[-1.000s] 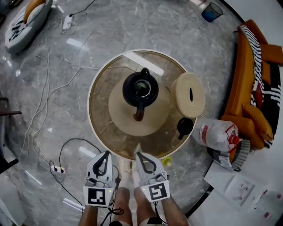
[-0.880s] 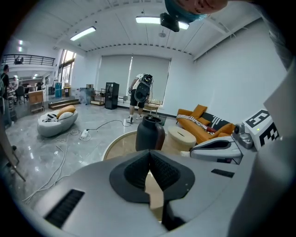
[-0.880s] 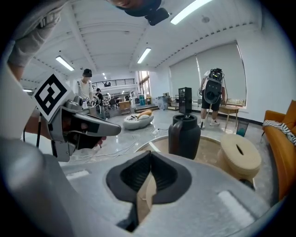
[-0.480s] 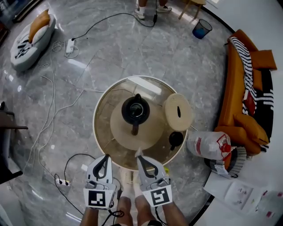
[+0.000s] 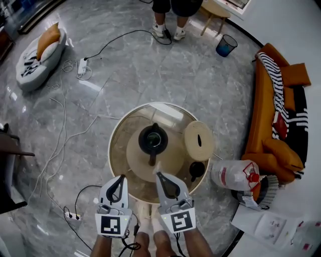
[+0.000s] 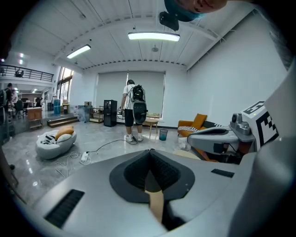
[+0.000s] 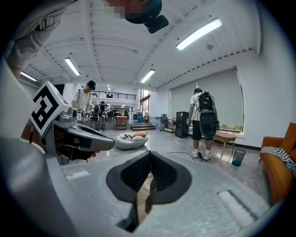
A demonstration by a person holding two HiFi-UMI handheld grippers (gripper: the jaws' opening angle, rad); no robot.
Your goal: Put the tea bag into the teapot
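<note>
On the round glass table (image 5: 118,150) a black teapot (image 5: 153,139) stands open on a beige mat. Its black lid (image 5: 196,169) lies to the right, next to a round woven disc (image 5: 199,140). My left gripper (image 5: 121,177) and right gripper (image 5: 158,174) are held side by side above the near rim, both shut. A small pale scrap (image 5: 156,167) shows at the right tip; I cannot tell what it is. Nothing shows between the jaws in the left gripper view (image 6: 150,151) or the right gripper view (image 7: 150,152). I see no tea bag for certain.
An orange sofa (image 5: 281,125) and a white plastic bag (image 5: 235,173) stand right of the table. Cables (image 5: 60,125) and a power strip (image 5: 71,217) lie on the floor at left. A person (image 5: 170,15) stands beyond the table, near a blue bin (image 5: 226,45).
Both grippers have risen together. The table now looks smaller and farther below, and more of the floor and the standing person have come into the head view.
</note>
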